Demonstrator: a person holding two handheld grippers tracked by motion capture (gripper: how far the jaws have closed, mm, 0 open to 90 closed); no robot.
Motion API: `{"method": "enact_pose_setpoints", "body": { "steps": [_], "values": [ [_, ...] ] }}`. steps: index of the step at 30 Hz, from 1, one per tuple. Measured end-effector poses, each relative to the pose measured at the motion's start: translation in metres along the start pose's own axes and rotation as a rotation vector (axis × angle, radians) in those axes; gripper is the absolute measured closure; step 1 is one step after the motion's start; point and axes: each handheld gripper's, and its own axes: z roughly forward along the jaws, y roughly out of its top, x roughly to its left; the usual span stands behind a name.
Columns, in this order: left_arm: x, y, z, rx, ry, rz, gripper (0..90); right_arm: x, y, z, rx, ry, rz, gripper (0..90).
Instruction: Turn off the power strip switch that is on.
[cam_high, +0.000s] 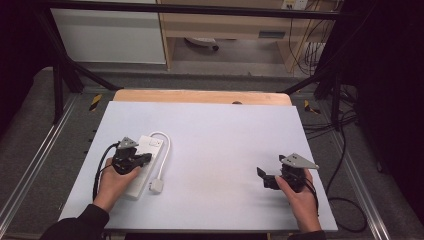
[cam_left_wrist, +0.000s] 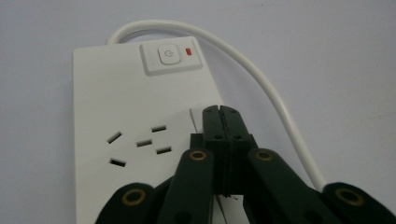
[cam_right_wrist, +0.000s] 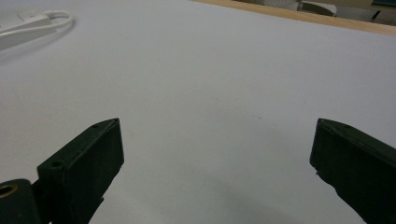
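Lengthwise, power strip (cam_high: 145, 162) switch-end away.

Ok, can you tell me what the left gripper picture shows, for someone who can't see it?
The left hand-held gripper, jaws shut together, hovers over a white power strip lying on a pale table. The strip has a power button beside a small red light, socket holes, and a white cable curving away.

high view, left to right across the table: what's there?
Left gripper, black, jaws together over the white power strip → white cable loop ending in a white plug → bare light-grey tabletop → right gripper, black, jaws wide apart.
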Motion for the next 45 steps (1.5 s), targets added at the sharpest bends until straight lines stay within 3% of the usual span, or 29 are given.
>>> {"method": "enact_pose_setpoints", "body": {
  "steps": [20,45],
  "values": [
    [0.001,0.004,0.001,0.017,0.004,0.013,90.0,-0.001,0.000,0.000,-0.004,0.002,0.000,3.2],
    [-0.003,0.026,0.002,-0.017,0.001,0.033,89.8,0.000,0.000,-0.001,-0.007,0.000,0.003,3.2]
  ]
}}
